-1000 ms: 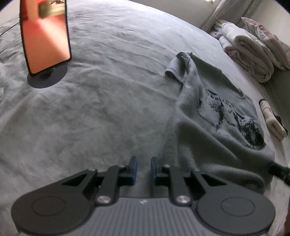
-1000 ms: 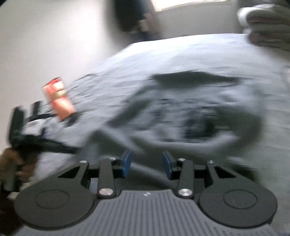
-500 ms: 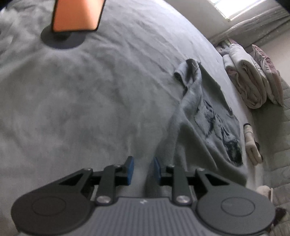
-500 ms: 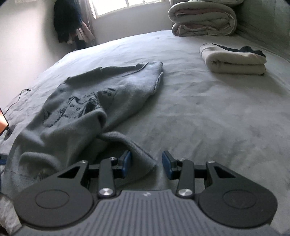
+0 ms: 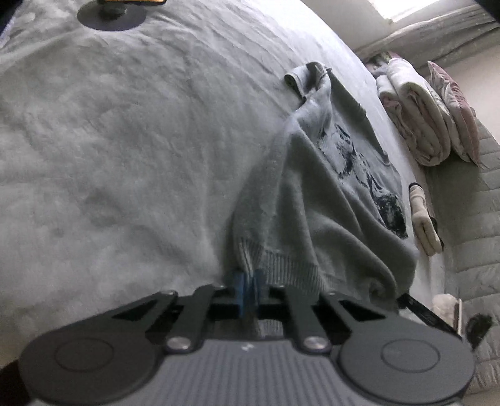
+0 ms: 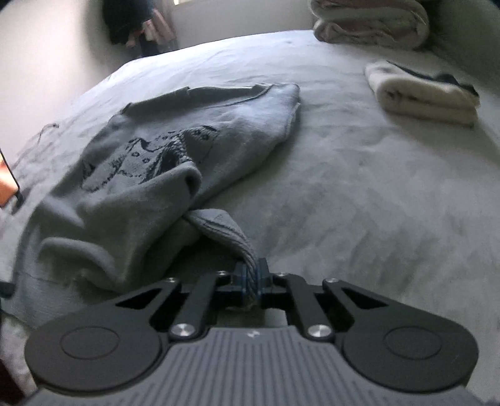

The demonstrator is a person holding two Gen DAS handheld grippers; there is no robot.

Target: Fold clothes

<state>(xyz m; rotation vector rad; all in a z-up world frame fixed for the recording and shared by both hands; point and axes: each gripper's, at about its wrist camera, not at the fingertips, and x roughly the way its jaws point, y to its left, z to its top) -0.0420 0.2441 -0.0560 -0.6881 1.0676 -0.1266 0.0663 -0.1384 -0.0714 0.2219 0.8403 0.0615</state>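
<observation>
A grey knitted sweater with a dark printed picture on the chest (image 5: 325, 200) lies crumpled on the grey bed cover (image 5: 125, 156), its far sleeve bunched up toward the head of the bed. The left gripper (image 5: 248, 289) has just closed its blue pads on the ribbed hem of the sweater, and the cloth is pinched between them. The right gripper (image 6: 251, 279) has also just closed, and it grips another ribbed edge of the same sweater, which rises in a fold from the bed.

Near the sweater, on its right side in the right wrist view, a folded cream-white garment with a dark piece on top (image 6: 422, 93) rests on the cover, well apart from both grippers. Rolled pale blankets (image 5: 415, 118) are stacked at the headboard. A round dark stand (image 5: 111, 15) holding a phone with an orange screen stands far on the cover, clear of the sweater.
</observation>
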